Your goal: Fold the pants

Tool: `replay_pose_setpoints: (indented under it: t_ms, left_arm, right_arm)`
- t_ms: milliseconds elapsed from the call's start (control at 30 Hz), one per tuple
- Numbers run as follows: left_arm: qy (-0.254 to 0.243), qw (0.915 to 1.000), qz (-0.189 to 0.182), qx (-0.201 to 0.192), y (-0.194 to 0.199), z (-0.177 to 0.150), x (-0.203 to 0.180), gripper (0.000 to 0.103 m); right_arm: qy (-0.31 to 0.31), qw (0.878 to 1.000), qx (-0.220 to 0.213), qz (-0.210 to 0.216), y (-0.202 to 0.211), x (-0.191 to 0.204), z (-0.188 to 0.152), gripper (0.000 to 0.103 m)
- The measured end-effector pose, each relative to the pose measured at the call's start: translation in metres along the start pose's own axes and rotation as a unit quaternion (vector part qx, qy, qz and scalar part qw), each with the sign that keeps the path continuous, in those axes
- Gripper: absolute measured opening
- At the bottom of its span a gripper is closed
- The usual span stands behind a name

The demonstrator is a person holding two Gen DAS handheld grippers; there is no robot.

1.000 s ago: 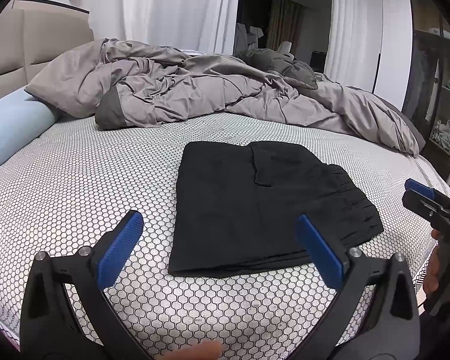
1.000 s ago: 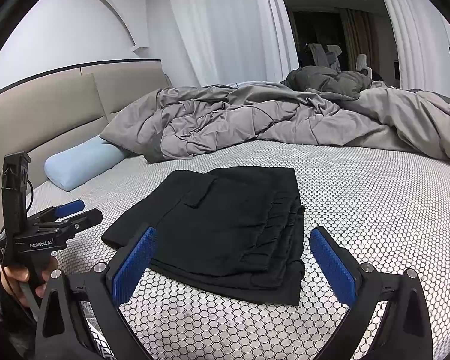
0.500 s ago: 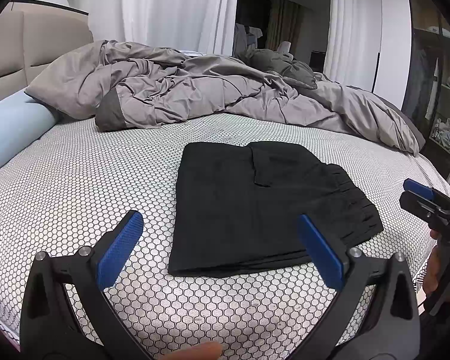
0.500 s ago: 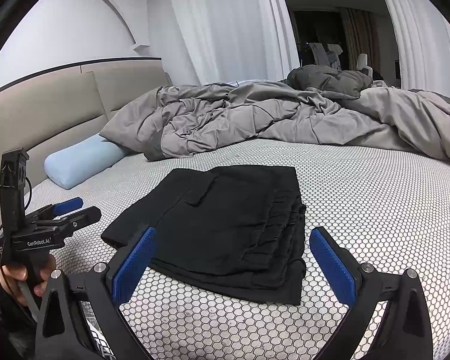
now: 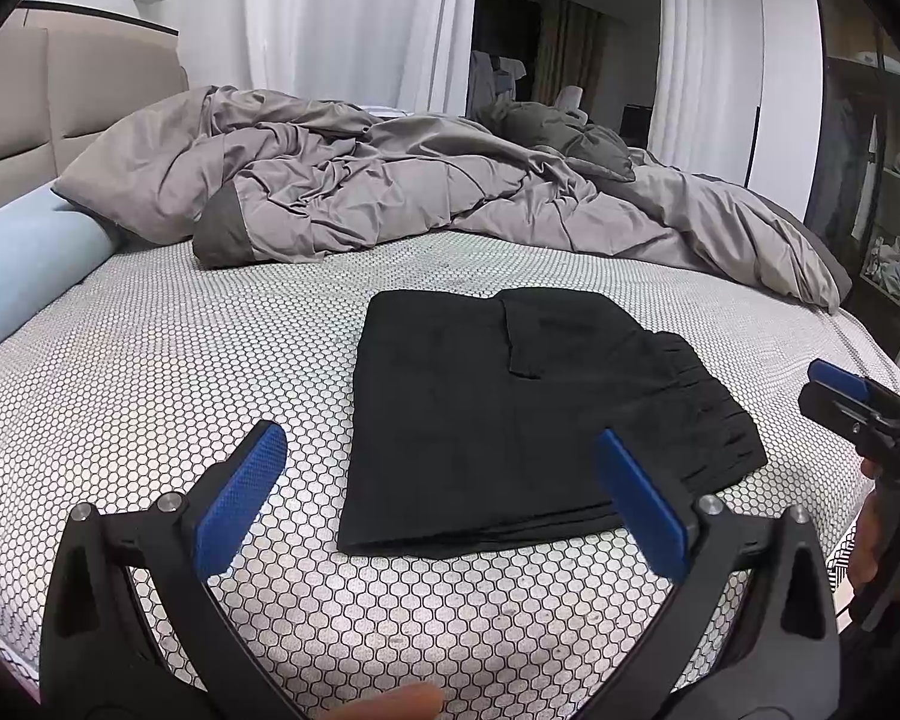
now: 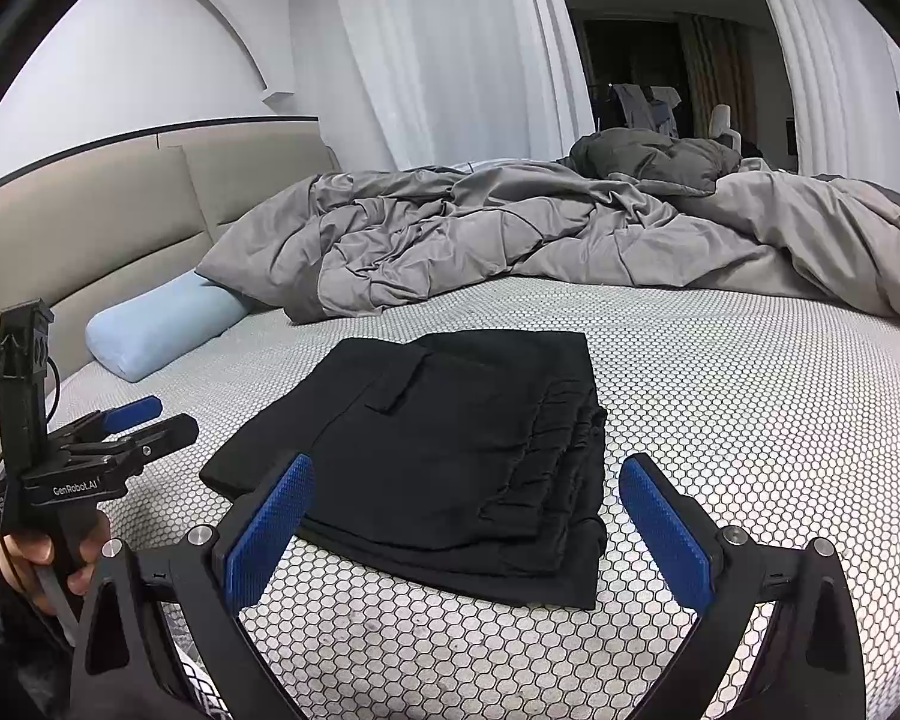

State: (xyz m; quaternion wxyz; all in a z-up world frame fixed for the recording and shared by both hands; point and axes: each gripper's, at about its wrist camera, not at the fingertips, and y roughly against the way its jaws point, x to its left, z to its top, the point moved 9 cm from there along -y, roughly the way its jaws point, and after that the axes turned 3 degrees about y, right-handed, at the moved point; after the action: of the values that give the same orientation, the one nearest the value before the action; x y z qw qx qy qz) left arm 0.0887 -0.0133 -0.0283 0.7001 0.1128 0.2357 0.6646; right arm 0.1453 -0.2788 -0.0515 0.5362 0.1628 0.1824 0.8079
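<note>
Pants point(image 5: 510, 420) folded, flat on bed sheet point(image 5: 150, 390) near front edge, same spot as before. Left gripper point(image 5: 444, 498), right gripper point(image 6: 468, 516) still hovering short of pants, fingers spread apart, empty.

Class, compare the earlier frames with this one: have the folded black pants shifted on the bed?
No. The folded black pants lie in the same spot relative to the blue bolster pillow and grey duvet; neither open claw touches them.
</note>
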Motion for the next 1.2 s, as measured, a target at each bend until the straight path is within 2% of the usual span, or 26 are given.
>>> replay_pose_setpoints:
  t_ms: [1200]
  left_arm:
    - [-0.008, 1.0, -0.003, -0.001, -0.0062, 0.0064, 0.0068, 0.102]
  right_arm:
    - [0.008, 1.0, -0.004, -0.009, 0.0018, 0.0041, 0.0013, 0.103]
